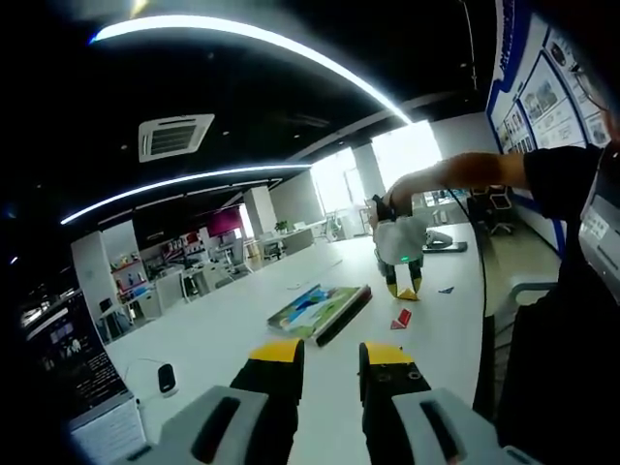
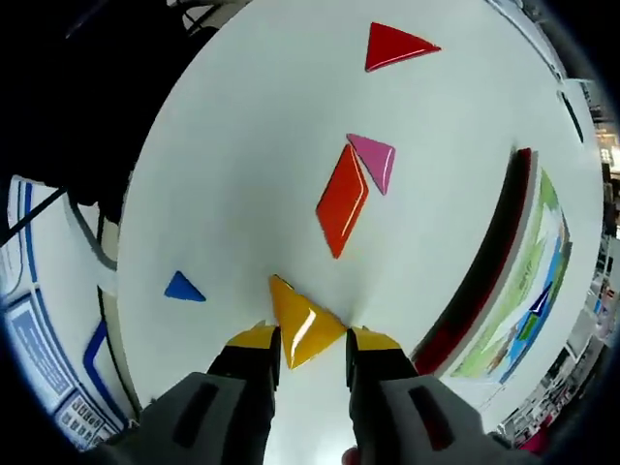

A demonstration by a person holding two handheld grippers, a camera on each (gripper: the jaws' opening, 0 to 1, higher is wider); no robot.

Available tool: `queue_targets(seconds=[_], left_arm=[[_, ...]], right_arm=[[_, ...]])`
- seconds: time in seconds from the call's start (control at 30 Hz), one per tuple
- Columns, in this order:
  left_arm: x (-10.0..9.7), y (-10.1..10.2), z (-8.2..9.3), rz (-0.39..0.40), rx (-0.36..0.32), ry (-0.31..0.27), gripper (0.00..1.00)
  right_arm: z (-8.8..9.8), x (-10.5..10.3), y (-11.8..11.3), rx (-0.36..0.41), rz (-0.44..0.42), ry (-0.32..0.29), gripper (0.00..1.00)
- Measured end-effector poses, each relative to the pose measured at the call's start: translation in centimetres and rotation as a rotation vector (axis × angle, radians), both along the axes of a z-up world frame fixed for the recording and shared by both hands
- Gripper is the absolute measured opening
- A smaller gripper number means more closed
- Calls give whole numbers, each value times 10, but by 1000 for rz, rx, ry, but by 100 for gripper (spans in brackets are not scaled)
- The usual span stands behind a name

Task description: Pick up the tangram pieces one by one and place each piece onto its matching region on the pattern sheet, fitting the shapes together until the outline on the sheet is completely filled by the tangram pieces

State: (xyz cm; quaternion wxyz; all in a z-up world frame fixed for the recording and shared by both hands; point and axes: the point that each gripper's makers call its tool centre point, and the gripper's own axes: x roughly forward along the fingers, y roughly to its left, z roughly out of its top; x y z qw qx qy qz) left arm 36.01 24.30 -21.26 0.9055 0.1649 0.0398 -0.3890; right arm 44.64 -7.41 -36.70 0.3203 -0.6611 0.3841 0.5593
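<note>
The long white table point(image 2: 242, 126) carries everything, and the colourful printed pattern sheet on its dark-edged board point(image 2: 518, 291) lies at the right of the right gripper view, with no pieces visibly on it yet. Near the middle of the table an orange glossy parallelogram piece point(image 2: 341, 200) sits touching a pink glossy triangle piece point(image 2: 376, 159), a red glossy triangle piece point(image 2: 395, 45) lies farther off, and a small blue triangle piece point(image 2: 182, 288) rests apart to the left. The right gripper point(image 2: 308, 341) has its jaws closed against the two sides of a yellow glossy triangle piece point(image 2: 300, 325), close to the tabletop. The left gripper point(image 1: 329, 355) hangs well back over the table, jaws apart and empty. The pieces look like thin, stiff, light plastic with a slick finish, so the yellow one could probably twist or slip; pinching across two flat edges near its middle seems safest.
</note>
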Motion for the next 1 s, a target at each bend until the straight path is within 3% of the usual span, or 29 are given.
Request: queue_targets(seconds=[0.17,0.47,0.53,0.67,1.0], left_arm=[[0,1,0,1,-2,0,25],[-2,1,-1,0,-2,-1,25],[-2,1,-1,1,-1,0,25],[-4,1,-2,0,-2,-1,25],[-4,2,-3,3,-4,0,25]], right_arm=[[11,5,7,34,-53,-15,28],[24,20,15,44,-61,-67,28],[27,25,16,41,-63,-86,28],[36,50,18,28,-84,-193,28],[49,76,39,68,-120,-269,28]])
